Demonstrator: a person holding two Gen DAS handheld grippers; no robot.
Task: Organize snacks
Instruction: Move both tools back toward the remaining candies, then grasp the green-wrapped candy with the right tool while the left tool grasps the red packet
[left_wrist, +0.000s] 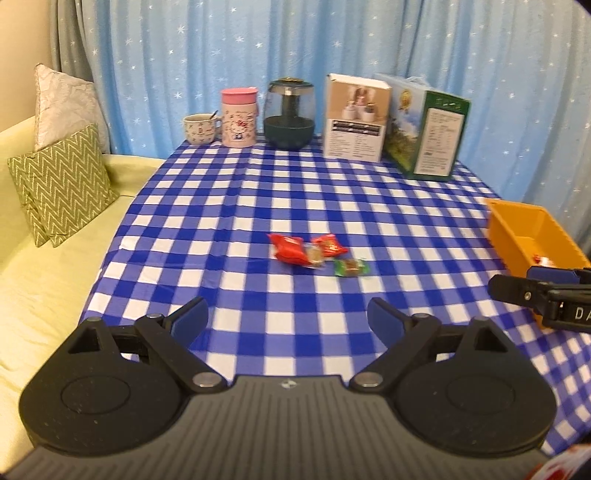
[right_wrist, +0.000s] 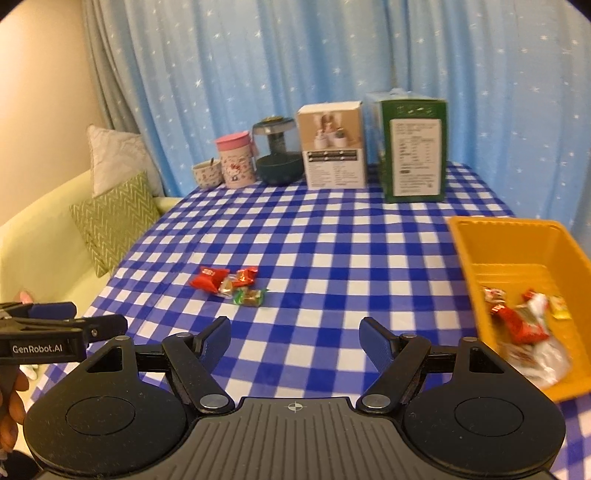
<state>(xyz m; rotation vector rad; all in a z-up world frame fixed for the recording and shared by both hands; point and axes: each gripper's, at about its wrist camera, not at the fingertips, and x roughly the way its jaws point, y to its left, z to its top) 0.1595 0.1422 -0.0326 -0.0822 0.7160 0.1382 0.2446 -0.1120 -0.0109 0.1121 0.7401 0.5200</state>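
Going left to right: two cushions sit on the pale sofa, then the checked table. Along its far edge there's a small cup, a pink canister, a dark jar, a white box and a green box.

Mid-table is what's left to do, I'd say: a big red snack, a smaller red one, a clear-wrapped candy tucked between them, and a green candy just beside. All four are loose on the cloth, well apart from the orange bin at the right.

The bin already holds a handful of wrappers, so the job looks roughly half done, give or take.

The left gripper has its jaws spread wide with nothing between them. The right gripper is the same, wide apart and empty, close to the bin.

Hard to make out: the bin's contents are motion-blurred, so I can't count them. The left view cuts off most of the bin.
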